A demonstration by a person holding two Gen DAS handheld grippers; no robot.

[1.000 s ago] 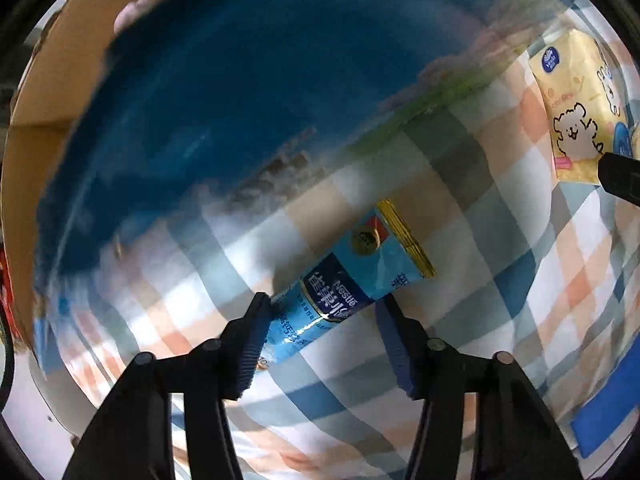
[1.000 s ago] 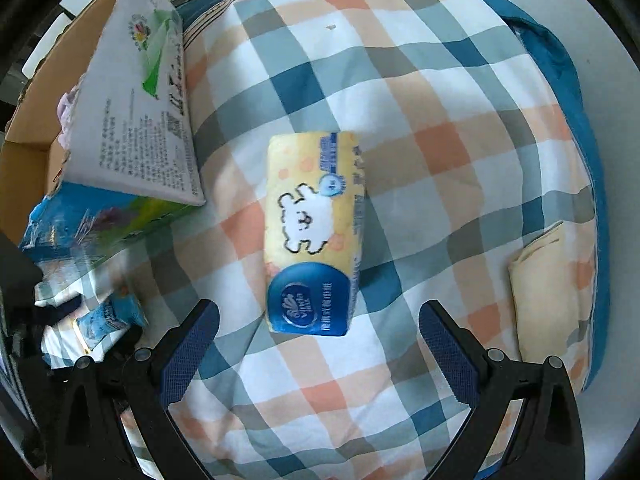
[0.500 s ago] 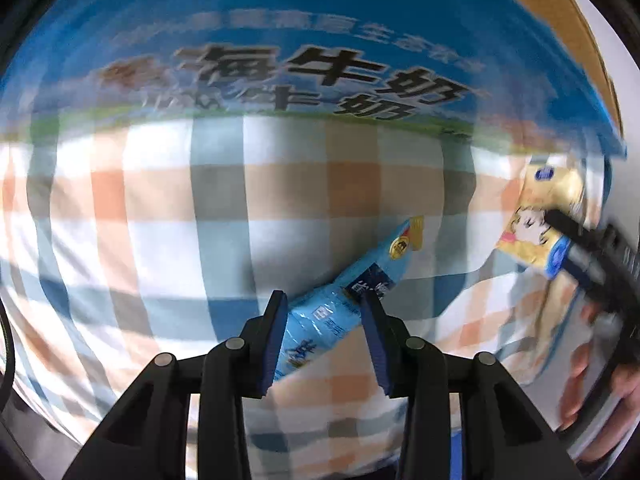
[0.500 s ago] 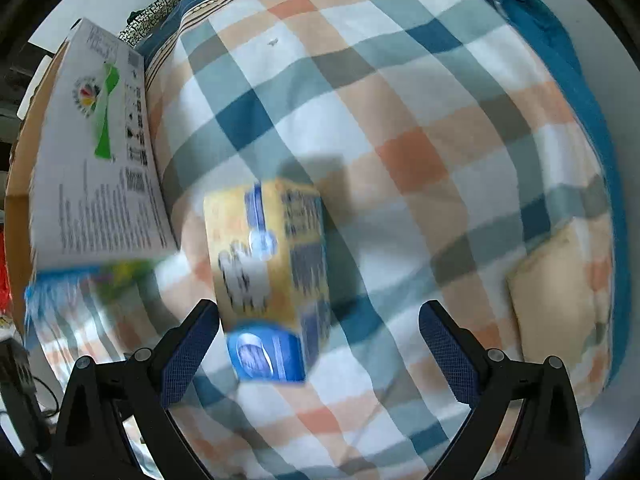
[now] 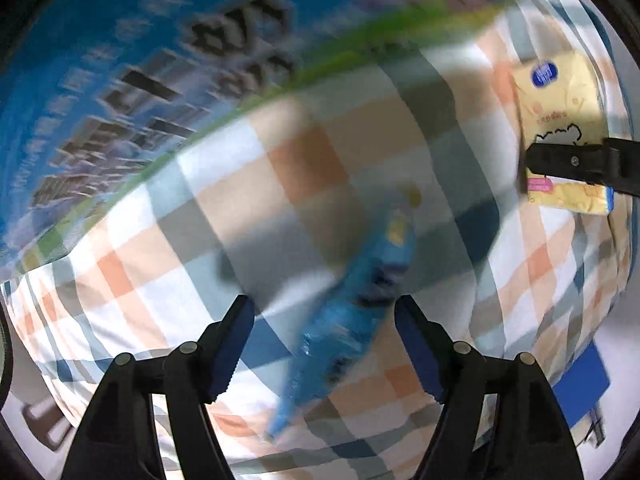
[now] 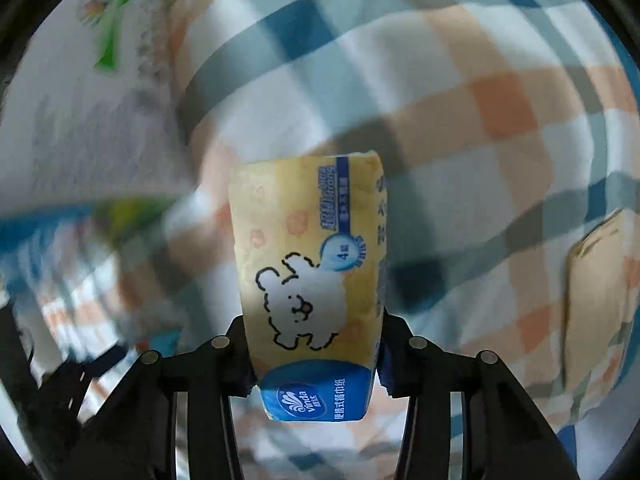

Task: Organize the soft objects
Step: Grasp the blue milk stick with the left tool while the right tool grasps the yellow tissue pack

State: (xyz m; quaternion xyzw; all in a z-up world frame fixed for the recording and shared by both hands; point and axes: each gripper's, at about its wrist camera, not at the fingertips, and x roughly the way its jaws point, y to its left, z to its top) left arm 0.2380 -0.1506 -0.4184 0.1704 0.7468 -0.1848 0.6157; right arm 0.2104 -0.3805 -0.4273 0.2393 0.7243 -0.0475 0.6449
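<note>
A long blue snack pouch (image 5: pixel 352 312), blurred by motion, lies on the plaid cushion (image 5: pixel 304 168) between the spread fingers of my left gripper (image 5: pixel 324 320), which is open and not touching it. My right gripper (image 6: pixel 314 354) is shut on a yellow tissue pack (image 6: pixel 312 264) with a white dog drawing and holds it above the cushion (image 6: pixel 440 80). The same pack (image 5: pixel 560 92) and a finger of the right gripper (image 5: pixel 576 162) show at the upper right of the left wrist view.
A large blue and white milk carton box (image 5: pixel 140 60) stands at the cushion's far left; it also shows in the right wrist view (image 6: pixel 88 100). A folded beige cloth (image 6: pixel 596 308) lies at the cushion's right edge.
My left gripper opened wide and the blue pouch is free between its fingers. My right gripper closed on the yellow tissue pack and lifted it.
</note>
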